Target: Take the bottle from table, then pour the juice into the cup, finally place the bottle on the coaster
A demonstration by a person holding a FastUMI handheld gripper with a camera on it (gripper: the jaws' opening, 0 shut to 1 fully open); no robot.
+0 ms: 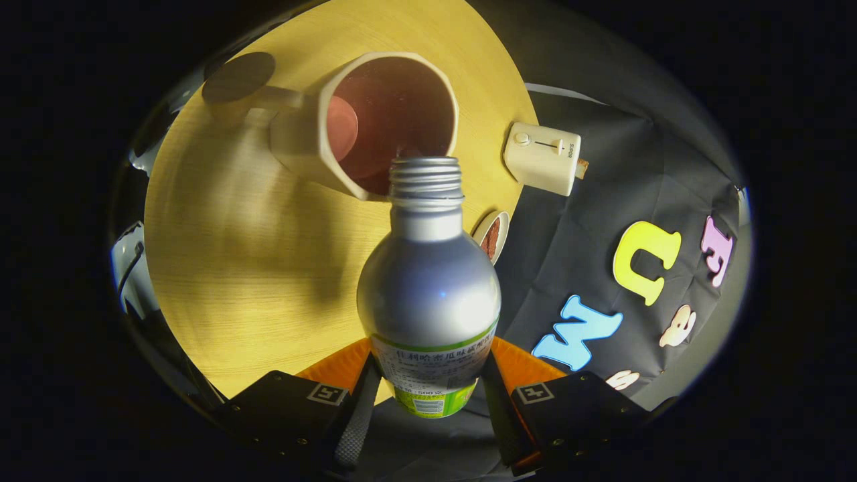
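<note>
— Right, starting at the gripper [428, 402]: clamped on the bottle [428, 294], a finger pressed to each side of the labelled lower body. Firm-looking hold, bottle pointing straight ahead along the fingers.

— And the bottle itself?

— Off the table [221, 268], so step one done. Cap off, bare threaded neck [426, 181] tipped forward, mouth just over the near rim of the cup [375, 124]. Looks like mid-pour, or right at the start of it.

— Any juice going in?

— Hard to call. No clear stream at the mouth. Dark reddish inside the cup, but could be the glaze, could be liquid; can't tell the level from here.

— So, pouring step in hand?

— Judged so, yes. Mouth lined up with the opening, cup lying just beyond the neck, its handle pointing away to the far side. Probably needs a bit more tilt to get a real flow.

— And what's left after that?

— Righting the bottle, then setting it on the coaster [494, 234]. Peeking out just beside the bottle's shoulder, mostly hidden behind it, near the table edge. Nothing on it as far as visible.

— Anything else out there?

— Small cream box with a slider [542, 157], beyond the coaster at the table's edge, well clear of the cup. Worth minding on the swing over to the coaster, though not in the direct line.
</note>
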